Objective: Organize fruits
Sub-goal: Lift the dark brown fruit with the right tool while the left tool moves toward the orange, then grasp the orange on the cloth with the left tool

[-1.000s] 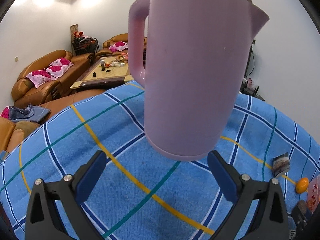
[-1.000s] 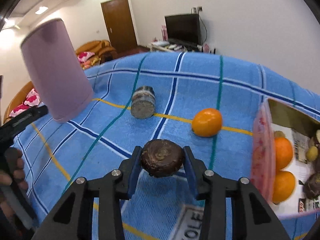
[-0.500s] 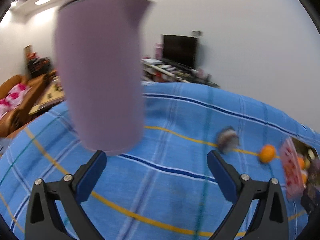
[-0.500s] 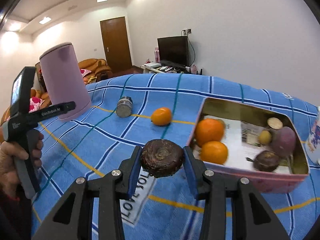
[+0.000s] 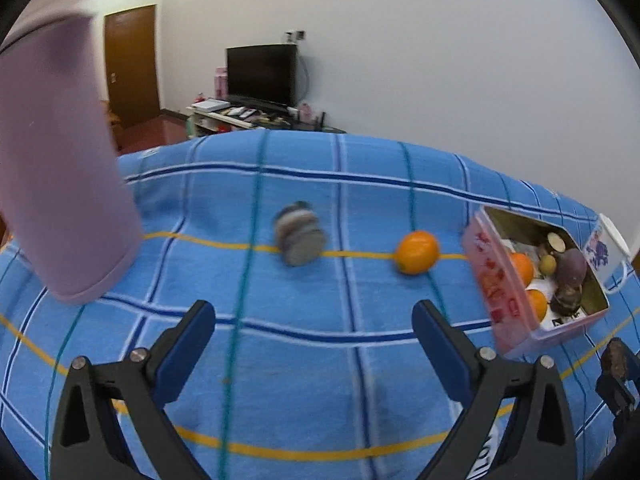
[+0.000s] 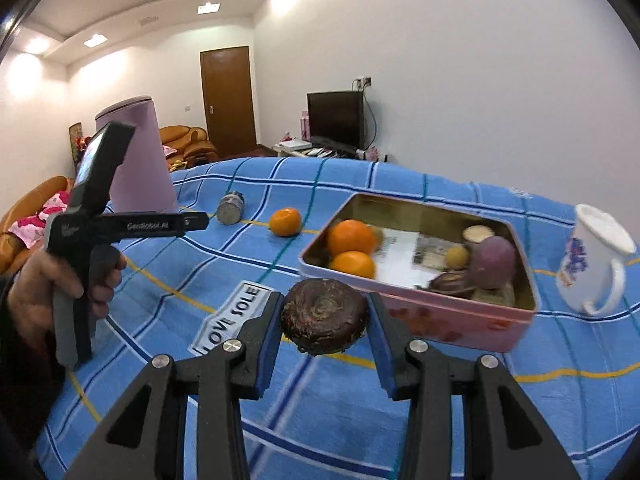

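while the right gripper (image 6: 323,322) hung above the blue checked cloth (image 6: 320,420), its fingers (image 6: 267,336) were clamped on a dark brown, rough-skinned round fruit (image 6: 323,318), held just short of the near wall of the pink tin (image 6: 448,322). inside that tin lay two oranges (image 6: 351,248) at the left end, with a purple fruit (image 6: 491,262), a small yellow one and another dark brown one at the right end; the papered middle was bare. a loose orange (image 6: 285,221) sat on the cloth beyond the tin's left corner, and a small jar (image 6: 230,208) lay on its side further left. the purple kettle (image 6: 140,160) stood at the far left, the white mug (image 6: 592,258) off the tin's right end, apart from it. the left gripper (image 5: 314,336) had its fingers (image 5: 188,340) spread wide with only open cloth between them, a hand (image 6: 52,288) wrapped round its handle. a "love sole" label (image 6: 230,320) lay flat on the cloth between the two grippers.
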The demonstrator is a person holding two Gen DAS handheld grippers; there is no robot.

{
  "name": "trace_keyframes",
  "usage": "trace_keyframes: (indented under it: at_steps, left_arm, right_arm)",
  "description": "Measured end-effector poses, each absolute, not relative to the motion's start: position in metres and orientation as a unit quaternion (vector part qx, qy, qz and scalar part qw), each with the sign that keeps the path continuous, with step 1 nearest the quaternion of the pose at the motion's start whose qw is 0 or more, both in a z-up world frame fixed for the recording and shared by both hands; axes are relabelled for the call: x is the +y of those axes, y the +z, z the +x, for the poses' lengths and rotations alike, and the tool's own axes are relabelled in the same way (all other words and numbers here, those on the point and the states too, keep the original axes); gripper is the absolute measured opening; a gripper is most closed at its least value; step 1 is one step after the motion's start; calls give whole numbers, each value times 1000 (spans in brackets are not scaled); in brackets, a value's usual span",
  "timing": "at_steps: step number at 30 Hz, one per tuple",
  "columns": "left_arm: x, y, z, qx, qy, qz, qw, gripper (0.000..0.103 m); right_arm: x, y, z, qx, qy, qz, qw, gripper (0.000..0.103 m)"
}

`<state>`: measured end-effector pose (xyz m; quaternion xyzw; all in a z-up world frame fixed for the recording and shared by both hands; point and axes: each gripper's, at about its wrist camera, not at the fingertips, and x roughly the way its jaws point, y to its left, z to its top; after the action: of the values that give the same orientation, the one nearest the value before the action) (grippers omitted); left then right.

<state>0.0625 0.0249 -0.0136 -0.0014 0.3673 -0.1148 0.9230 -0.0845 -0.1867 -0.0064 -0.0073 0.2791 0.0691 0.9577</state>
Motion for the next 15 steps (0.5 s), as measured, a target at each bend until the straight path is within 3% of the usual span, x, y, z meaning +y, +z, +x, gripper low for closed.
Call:
trace_keyframes:
  at_steps: [4,15]
  left_arm:
    - [-7,-13,72,374,-122,33,919,93]
    - [-59,-24,116,396,-117,55,909,88]
  right_arm:
    - [-196,-3,-90,268,64,-4,961,43]
    - [-210,-1,-89,270,75,22,960,43]
